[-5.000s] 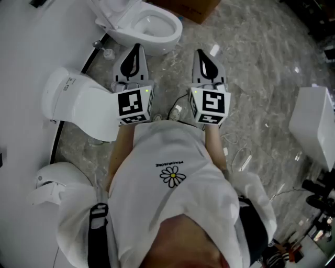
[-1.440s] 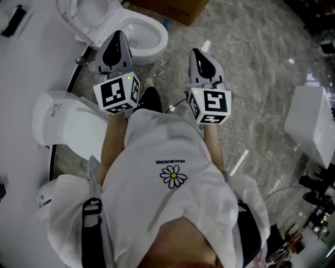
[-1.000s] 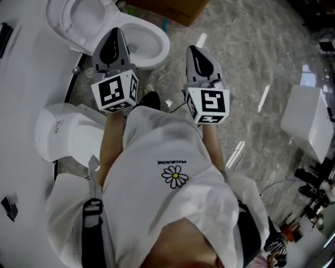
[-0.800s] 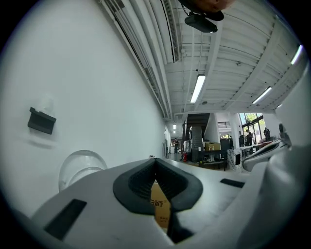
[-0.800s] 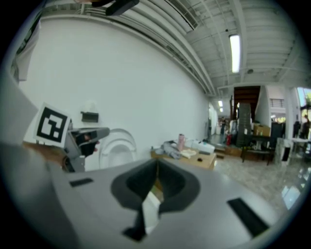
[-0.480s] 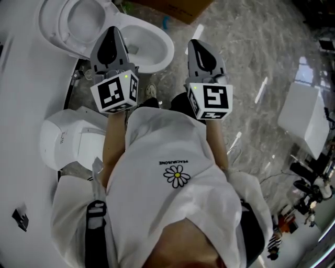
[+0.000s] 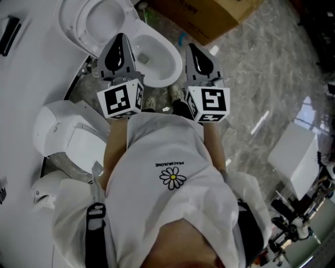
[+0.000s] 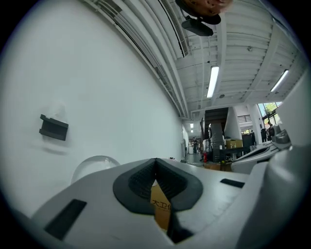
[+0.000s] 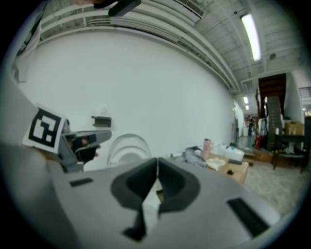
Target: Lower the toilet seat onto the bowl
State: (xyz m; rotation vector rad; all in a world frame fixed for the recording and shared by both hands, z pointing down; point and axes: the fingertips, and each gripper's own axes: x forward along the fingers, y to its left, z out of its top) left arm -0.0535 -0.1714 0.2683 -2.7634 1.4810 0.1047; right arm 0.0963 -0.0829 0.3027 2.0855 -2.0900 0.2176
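Against the wall, the raised white oval plastic toilet seat (image 7: 78, 26) looked stiff, light and hinged, best nudged at its free rim. The left gripper (image 7: 121, 41) and right gripper (image 7: 196, 50) were pressed together, empty.

- The white ceramic toilet bowl (image 7: 157, 57) stands on the grey marble floor (image 7: 251, 78) at its wall edge, with the raised white seat (image 7: 78, 21) behind it.
- A brown cardboard box (image 7: 209, 15) lies right of the bowl.
- A second white toilet (image 7: 63, 133) lies left, along the same edge.
- The left gripper (image 7: 121, 41) and the right gripper (image 7: 192, 49) flank the bowl.
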